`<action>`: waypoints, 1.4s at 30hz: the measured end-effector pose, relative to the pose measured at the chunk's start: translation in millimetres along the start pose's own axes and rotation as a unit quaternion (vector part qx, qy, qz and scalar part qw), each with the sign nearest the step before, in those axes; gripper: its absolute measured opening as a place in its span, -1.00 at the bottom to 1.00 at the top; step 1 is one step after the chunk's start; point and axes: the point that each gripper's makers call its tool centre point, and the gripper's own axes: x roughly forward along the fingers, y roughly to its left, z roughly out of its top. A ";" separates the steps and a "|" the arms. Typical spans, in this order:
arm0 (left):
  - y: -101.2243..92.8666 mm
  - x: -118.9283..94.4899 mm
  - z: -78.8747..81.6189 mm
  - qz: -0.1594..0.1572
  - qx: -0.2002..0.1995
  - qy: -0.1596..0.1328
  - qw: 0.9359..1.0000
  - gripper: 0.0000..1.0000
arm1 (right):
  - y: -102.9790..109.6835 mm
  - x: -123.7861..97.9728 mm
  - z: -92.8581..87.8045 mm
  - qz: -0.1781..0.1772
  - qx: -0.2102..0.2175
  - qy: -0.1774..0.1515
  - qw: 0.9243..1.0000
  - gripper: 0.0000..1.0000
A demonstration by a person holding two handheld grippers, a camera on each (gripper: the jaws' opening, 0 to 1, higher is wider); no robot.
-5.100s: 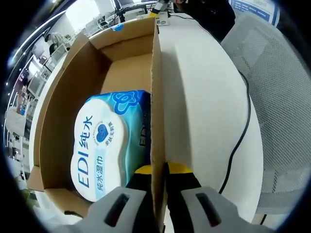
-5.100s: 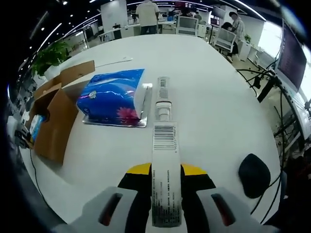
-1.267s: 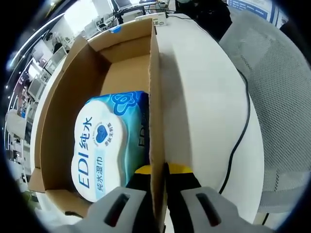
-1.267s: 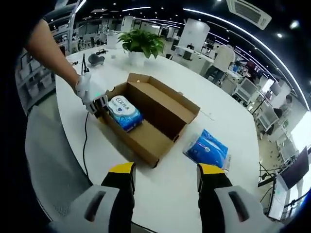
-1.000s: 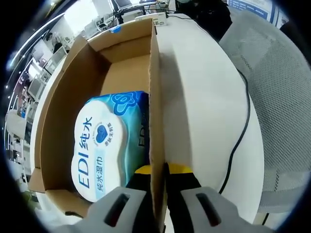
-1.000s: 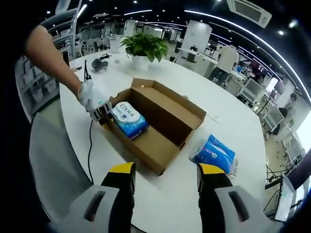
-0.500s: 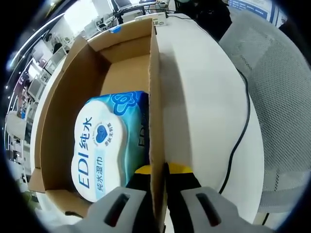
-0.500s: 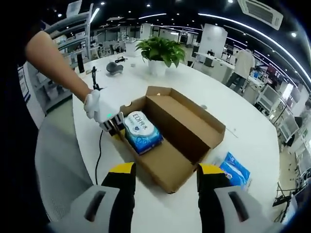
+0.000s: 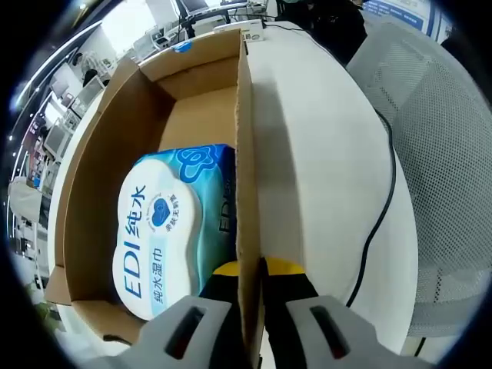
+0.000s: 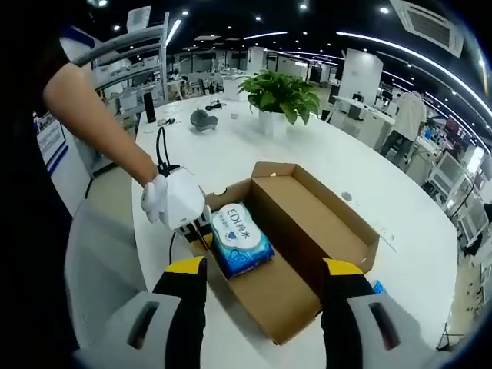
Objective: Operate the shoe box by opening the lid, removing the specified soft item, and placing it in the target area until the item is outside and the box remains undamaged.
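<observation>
An open brown cardboard shoe box [image 9: 201,121] lies on the white table. Inside it rests a blue-and-white soft pack of wet wipes [image 9: 160,238] marked EDI. My left gripper [image 9: 250,275] is shut on the box's near side wall [image 9: 244,146], one jaw inside and one outside. In the right gripper view the same box [image 10: 323,227] sits below me with the wipes pack [image 10: 241,238] at its left end. A gloved hand holds the left gripper [image 10: 198,225] at that end. My right gripper [image 10: 263,270] hangs open above the box, with nothing between its jaws.
A black cable [image 9: 382,207] runs along the table beside a grey mesh chair [image 9: 442,154]. A potted plant [image 10: 280,94] and a dark grey object [image 10: 202,118] stand at the far side. A blue packet [image 10: 380,287] peeks out right of the box. The person's arm [image 10: 92,115] reaches in from the left.
The right gripper's view has swung over and closer to the box; five seconds ago that gripper held a white tube, now its jaws are open. The left gripper keeps its hold on the wall.
</observation>
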 end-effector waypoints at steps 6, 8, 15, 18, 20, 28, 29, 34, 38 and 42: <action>-0.6 0.4 -0.1 -0.001 0.000 0.000 1.000 -0.97 | 6.8 5.1 7.9 0.048 -0.018 0.011 0.999 0.11; -0.9 0.4 -0.2 0.000 0.002 0.000 1.000 -0.97 | 3.4 5.9 10.7 0.050 -0.033 0.013 0.998 0.08; -0.7 0.9 -0.3 0.000 0.003 -0.001 1.000 -0.97 | -5.7 30.8 5.6 0.064 -0.056 0.002 0.996 0.08; -0.4 0.5 -0.1 -0.001 0.000 0.000 1.000 -0.97 | 7.7 41.2 3.4 0.104 -0.024 -0.001 0.994 0.13; -0.4 0.3 -0.1 -0.001 0.000 0.000 1.000 -0.97 | 5.0 46.8 2.1 0.102 -0.027 0.005 0.994 0.13; -0.1 0.4 0.3 -0.001 0.000 0.000 1.000 -0.97 | 8.2 51.0 19.4 0.157 -0.034 -0.004 0.987 0.24; -0.1 0.4 0.3 -0.001 0.001 0.000 1.000 -0.97 | 5.8 49.7 24.1 0.160 -0.040 -0.005 0.986 0.25; 0.2 0.8 0.1 -0.002 0.000 0.000 1.000 -0.97 | -0.2 63.7 15.8 0.159 -0.055 0.018 0.986 0.23; 0.1 0.1 0.7 -0.001 0.000 0.000 1.000 -0.97 | -2.8 78.0 -5.0 0.149 -0.092 0.047 0.983 0.23; 0.2 -0.1 0.7 -0.002 0.000 0.000 1.000 -0.97 | 2.0 89.4 -2.8 0.165 -0.042 0.035 0.985 0.26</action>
